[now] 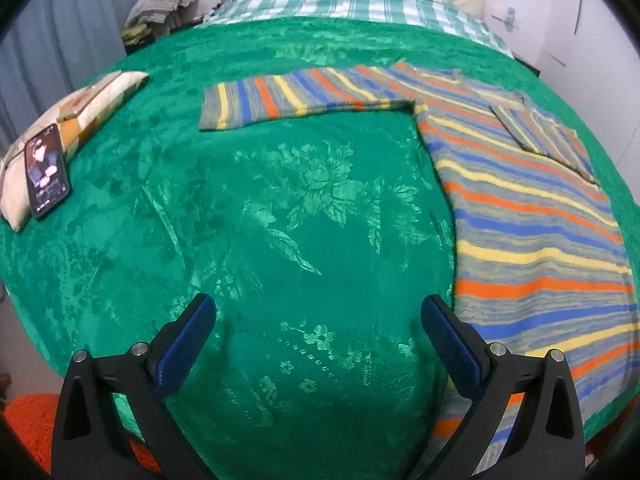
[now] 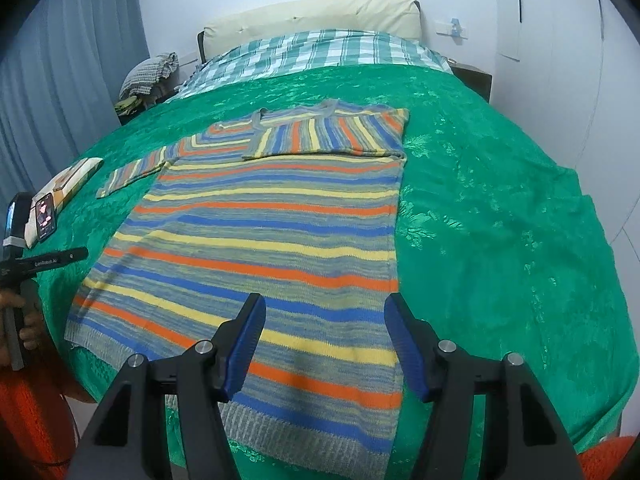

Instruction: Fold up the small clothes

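Observation:
A striped knit sweater (image 2: 256,240) in blue, orange, yellow and grey lies flat on the green bedspread (image 2: 500,220). Its right sleeve (image 2: 328,132) is folded across the chest. The other sleeve (image 1: 296,98) stretches out flat to the left. My right gripper (image 2: 324,316) hovers open above the sweater's lower right part, with nothing between its blue pads. My left gripper (image 1: 318,316) stands open over bare bedspread (image 1: 280,220), just left of the sweater's body (image 1: 532,216). Its frame and the hand holding it (image 2: 16,312) show at the left edge of the right wrist view.
A phone (image 1: 46,170) with a lit screen rests on a small pillow (image 1: 80,116) at the left of the bed. A checked sheet (image 2: 320,52) and cream headboard (image 2: 316,16) lie beyond. Folded laundry (image 2: 150,72) sits by the curtain. Orange fabric (image 1: 28,428) is below the bed's edge.

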`<action>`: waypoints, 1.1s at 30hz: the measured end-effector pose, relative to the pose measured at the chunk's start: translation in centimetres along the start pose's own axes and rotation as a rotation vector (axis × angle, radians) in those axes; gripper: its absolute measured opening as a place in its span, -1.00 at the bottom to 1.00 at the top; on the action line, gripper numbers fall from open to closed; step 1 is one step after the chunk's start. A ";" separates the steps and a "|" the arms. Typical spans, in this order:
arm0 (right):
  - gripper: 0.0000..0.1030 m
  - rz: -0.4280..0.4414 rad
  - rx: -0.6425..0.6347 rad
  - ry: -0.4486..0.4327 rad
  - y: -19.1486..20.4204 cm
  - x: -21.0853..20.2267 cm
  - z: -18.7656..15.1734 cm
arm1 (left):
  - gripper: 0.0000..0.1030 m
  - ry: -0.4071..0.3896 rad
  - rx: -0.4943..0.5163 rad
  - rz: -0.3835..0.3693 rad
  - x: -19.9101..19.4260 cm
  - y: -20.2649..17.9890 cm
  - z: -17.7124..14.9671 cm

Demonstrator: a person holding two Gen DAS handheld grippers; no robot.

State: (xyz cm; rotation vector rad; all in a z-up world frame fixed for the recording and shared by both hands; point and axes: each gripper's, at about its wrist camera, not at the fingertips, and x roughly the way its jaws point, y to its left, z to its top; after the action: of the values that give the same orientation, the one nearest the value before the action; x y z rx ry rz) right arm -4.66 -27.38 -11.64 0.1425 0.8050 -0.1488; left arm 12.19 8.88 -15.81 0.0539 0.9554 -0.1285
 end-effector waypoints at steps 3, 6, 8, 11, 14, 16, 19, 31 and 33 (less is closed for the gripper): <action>0.20 0.004 0.000 0.006 -0.1 0.3 0.0 | 0.99 0.013 -0.001 -0.008 0.3 -0.1 0.0; 0.20 0.009 -0.001 0.011 -0.1 0.6 0.0 | 0.99 0.030 0.003 -0.009 0.8 -0.2 0.1; 0.20 0.011 -0.004 0.013 0.0 0.7 -0.1 | 0.99 0.033 0.004 -0.012 0.9 -0.3 0.1; 0.20 0.018 -0.006 0.021 0.0 0.9 -0.1 | 0.99 0.040 0.007 -0.016 1.0 -0.5 0.0; 0.20 0.025 -0.008 0.026 0.1 1.2 -0.1 | 0.99 0.044 0.007 -0.020 1.0 -0.6 0.0; 0.20 0.029 -0.013 0.028 0.2 1.4 0.0 | 0.99 0.046 0.002 -0.025 0.8 -0.5 0.1; 0.20 0.032 -0.022 0.025 0.4 1.4 0.1 | 0.98 0.061 -0.044 -0.094 0.2 0.7 1.1; 0.20 0.053 -0.035 0.023 0.6 1.6 0.2 | 0.93 0.012 -0.408 -0.126 5.8 16.0 15.3; 0.20 0.049 -0.039 0.031 0.7 1.7 0.1 | 0.89 0.048 -0.364 -0.106 8.5 15.4 17.3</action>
State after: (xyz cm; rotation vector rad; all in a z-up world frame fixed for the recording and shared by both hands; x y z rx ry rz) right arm -3.29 -26.85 -12.82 0.1279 0.8342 -0.0843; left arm 33.11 21.64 -12.95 -0.3308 1.0176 -0.0495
